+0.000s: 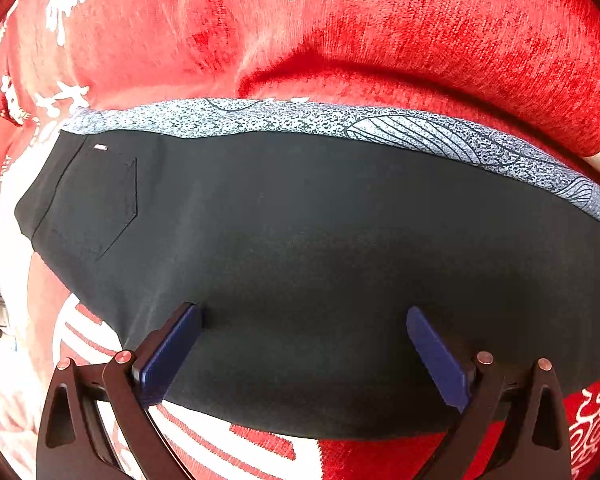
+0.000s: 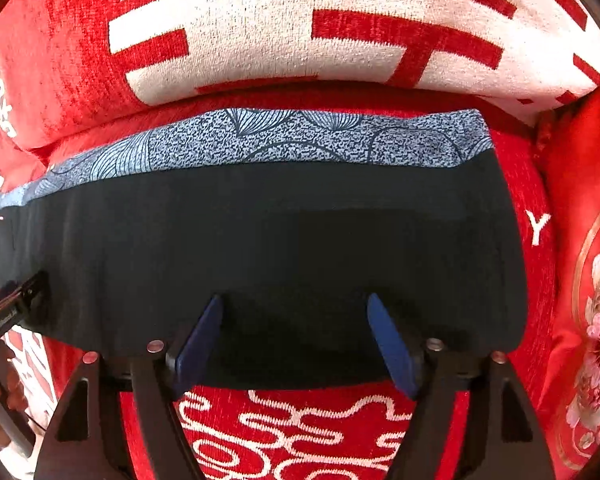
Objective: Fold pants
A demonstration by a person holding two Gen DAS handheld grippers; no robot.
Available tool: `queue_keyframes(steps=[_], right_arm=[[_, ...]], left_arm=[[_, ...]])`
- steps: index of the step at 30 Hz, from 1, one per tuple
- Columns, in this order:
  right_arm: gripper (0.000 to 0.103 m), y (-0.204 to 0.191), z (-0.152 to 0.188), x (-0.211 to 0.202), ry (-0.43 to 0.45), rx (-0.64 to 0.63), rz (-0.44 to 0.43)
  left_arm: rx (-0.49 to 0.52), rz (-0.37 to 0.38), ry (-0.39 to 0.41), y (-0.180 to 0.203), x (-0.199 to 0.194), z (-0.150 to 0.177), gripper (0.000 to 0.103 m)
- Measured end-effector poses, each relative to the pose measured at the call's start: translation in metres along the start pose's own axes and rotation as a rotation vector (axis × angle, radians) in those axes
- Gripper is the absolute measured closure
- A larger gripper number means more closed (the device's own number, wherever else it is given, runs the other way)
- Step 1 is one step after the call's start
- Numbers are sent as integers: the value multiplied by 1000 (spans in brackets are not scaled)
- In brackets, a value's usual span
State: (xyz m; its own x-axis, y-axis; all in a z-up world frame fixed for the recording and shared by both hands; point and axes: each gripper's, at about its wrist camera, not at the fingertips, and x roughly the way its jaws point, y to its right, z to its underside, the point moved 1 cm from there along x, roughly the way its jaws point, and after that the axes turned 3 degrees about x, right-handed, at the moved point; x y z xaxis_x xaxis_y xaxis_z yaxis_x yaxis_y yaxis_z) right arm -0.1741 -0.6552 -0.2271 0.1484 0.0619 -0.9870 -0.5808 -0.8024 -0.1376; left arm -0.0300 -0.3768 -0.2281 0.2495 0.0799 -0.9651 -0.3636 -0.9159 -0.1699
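Left wrist view: pants (image 1: 320, 248) are laid flat on red cover (image 1: 460, 48) | left gripper (image 1: 304, 320) and right gripper (image 2: 296, 308) spread, empty, above near edge | soft, light, limp | hem corners judged best grasped.

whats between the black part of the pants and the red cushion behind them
A blue patterned strip of fabric runs along the far edge of the black pants, before the red cushion. Both wrist views show it.

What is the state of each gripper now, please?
Left gripper: open, over the black fabric pants.
Right gripper: open, holding nothing.
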Motion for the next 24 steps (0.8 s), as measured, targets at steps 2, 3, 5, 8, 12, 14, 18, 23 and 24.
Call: queue_keyframes(steps=[2,3,5,8,12,14,18,23,24], right_arm=[[25,2,2,-1,-5,6,-10],[25,8,0,-4,-9,9,-9],[25,10,2,-7,-23,26,3],[25,28,8,-16,-30,46,-3],[25,44,17,-17,-25,51,-17],[24,44,17,-17,-29,33,-3],[21,42,19,-18,-21,47,-1],[21,34,18,-18,-2,41,-8],[21,30,18,-16,-1,40,-9]], left_arm=[[-26,-9,-11,8,-5,4,0],[-41,-11,-16,9,-5,5,0],[-60,-16,-26,8,-8,6,0],[-59,-33,-30,13,-10,7,0],[-57,-47,-22,15,-13,9,0],[-65,-54,-24,18,-15,11,0],[-44,-85,-21,23,-20,11,0],[-6,-90,-20,26,-22,9,0],[-6,-89,-22,26,-22,9,0]])
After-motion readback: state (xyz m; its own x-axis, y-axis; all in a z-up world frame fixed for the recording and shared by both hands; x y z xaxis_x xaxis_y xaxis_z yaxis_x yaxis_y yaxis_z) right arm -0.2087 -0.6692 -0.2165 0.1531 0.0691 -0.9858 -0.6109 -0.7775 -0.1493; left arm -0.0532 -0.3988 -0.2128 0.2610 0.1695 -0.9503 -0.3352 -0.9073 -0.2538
